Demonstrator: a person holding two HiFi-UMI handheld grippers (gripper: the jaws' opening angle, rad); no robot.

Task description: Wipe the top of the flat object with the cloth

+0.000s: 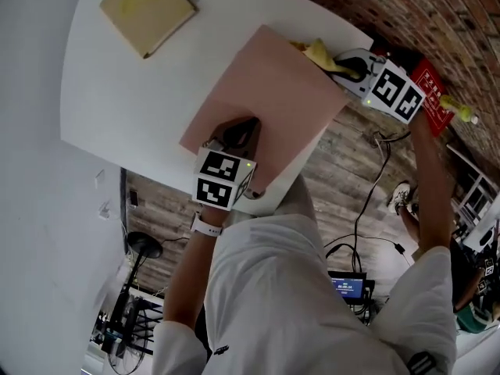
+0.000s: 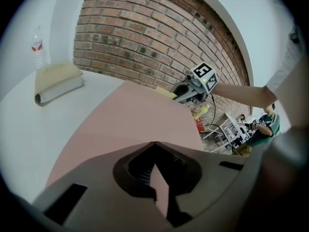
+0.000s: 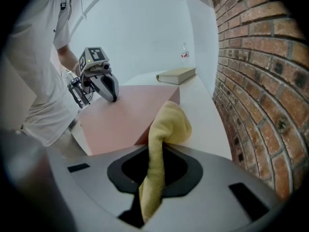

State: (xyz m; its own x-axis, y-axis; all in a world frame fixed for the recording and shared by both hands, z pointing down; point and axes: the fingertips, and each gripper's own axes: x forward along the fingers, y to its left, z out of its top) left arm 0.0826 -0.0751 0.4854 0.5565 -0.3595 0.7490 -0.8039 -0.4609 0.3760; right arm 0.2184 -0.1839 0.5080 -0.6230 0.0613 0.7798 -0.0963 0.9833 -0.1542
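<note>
Right gripper view: soft yellow cloth [image 3: 165, 129] bunched at smooth pink sheet [image 3: 123, 112].

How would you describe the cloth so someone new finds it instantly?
On the white table by the brick wall lies a big pink board. At its wall-side edge, the cloth sticks out of the shut right gripper. Unlike the stiff, pale tan book, it is soft, bunched and bright yellow.
</note>
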